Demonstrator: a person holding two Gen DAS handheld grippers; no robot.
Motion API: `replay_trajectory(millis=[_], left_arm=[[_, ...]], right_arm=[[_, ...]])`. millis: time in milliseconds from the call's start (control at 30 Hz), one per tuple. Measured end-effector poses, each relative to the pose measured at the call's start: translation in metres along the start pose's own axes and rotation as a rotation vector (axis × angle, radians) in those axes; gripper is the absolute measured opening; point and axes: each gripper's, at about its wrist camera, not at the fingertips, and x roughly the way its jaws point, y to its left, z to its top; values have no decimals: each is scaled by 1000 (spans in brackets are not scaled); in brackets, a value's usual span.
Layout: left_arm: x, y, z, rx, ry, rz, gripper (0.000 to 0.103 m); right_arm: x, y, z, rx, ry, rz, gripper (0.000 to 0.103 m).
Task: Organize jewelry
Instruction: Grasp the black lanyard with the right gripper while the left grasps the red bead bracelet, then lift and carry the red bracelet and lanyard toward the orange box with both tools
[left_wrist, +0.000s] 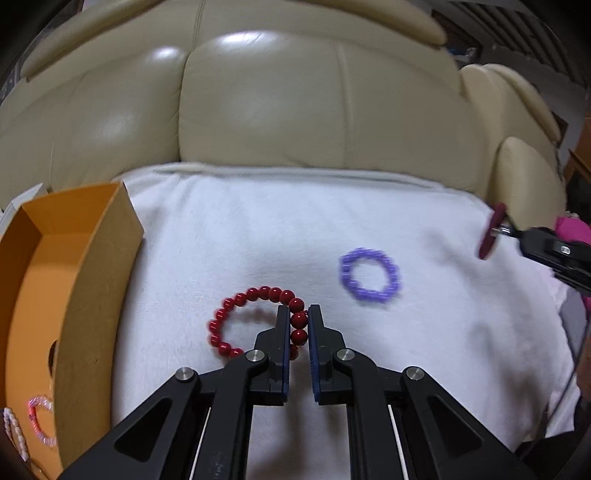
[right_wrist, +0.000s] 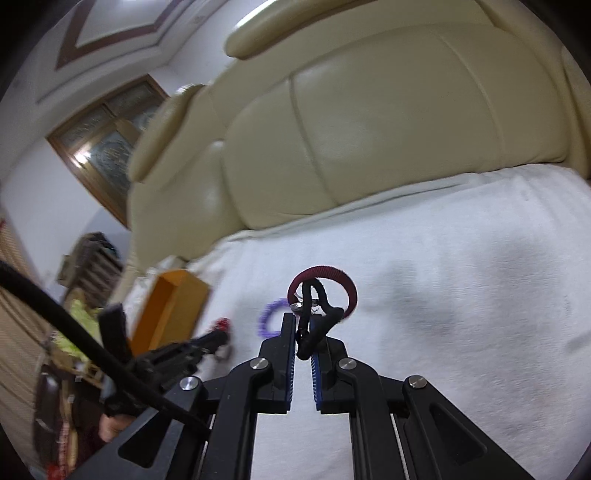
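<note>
My left gripper (left_wrist: 298, 314) is shut on a red bead bracelet (left_wrist: 236, 321) that lies on the white towel (left_wrist: 258, 236). A purple bead bracelet (left_wrist: 369, 275) lies to its right on the towel. My right gripper (right_wrist: 303, 322) is shut on the black cord of a maroon braided bracelet (right_wrist: 332, 278) and holds it above the towel; it shows at the right edge of the left wrist view (left_wrist: 493, 229). An open orange box (left_wrist: 74, 266) stands at the left, with pink and white bracelets (left_wrist: 37, 421) inside.
A beige leather sofa back (left_wrist: 277, 92) rises behind the towel. The orange box (right_wrist: 170, 306), the purple bracelet (right_wrist: 271, 317) and my left gripper (right_wrist: 218, 338) show left in the right wrist view. A window and shelves lie beyond the sofa.
</note>
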Motion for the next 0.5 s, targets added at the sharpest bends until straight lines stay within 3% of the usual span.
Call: replay_trajectory(millis=[67, 133, 233, 267, 333, 367, 433, 500], left_arm=[[-16, -7, -3, 10, -33, -14, 9], [-31, -12, -4, 18, -64, -16, 9], [-49, -20, -6, 37, -106, -33, 9], [-54, -23, -8, 46, -113, -29, 9], [-51, -23, -6, 63, -111, -27, 9], [-48, -22, -6, 68, -109, -19, 9], [-42, -16, -3, 65, -106, -10, 9], [-46, -11, -3, 49, -111, -8, 9]], right_arm=[[-1, 3, -1, 17, 7, 37, 9], [6, 6, -4, -4, 27, -44, 9], [10, -5, -5, 113, 67, 73, 9], [10, -3, -5, 107, 65, 74, 9], [16, 6, -7, 5, 83, -103, 8], [24, 3, -10, 11, 117, -130, 8], [35, -11, -14, 140, 170, -32, 9], [34, -6, -12, 114, 156, -39, 9]])
